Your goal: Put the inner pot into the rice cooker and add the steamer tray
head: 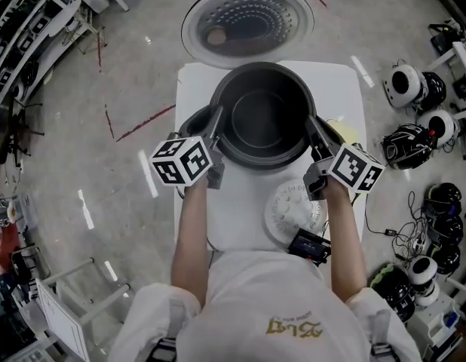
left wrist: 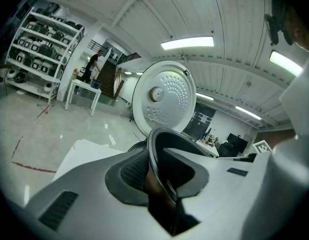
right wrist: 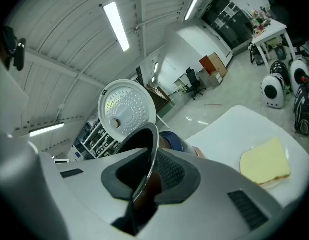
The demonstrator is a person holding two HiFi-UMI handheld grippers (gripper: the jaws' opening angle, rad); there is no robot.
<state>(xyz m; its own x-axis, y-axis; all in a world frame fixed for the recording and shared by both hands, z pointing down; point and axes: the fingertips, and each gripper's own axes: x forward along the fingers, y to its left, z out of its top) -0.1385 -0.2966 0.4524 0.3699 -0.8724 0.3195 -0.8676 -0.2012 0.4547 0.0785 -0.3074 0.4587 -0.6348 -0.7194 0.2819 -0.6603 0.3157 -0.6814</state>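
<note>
On the white bench [head: 237, 213], the dark round inner pot [head: 262, 119] stands in the rice cooker [head: 190, 121], open round lid [head: 248, 23] behind; the white round steamer tray [head: 291, 208] lies before it.

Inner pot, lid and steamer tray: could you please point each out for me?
Inner pot [head: 262, 119]: head view, its dark floor.
Lid [head: 248, 25]: head view, its perforated inner face.
Steamer tray [head: 290, 210]: head view, its white holed surface.

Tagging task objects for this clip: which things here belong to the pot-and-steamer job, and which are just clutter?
Job: inner pot, rice cooker lid, steamer tray, left gripper, right gripper.
Lying about: yellow pad, black device, helmet-like gear on floor.
</note>
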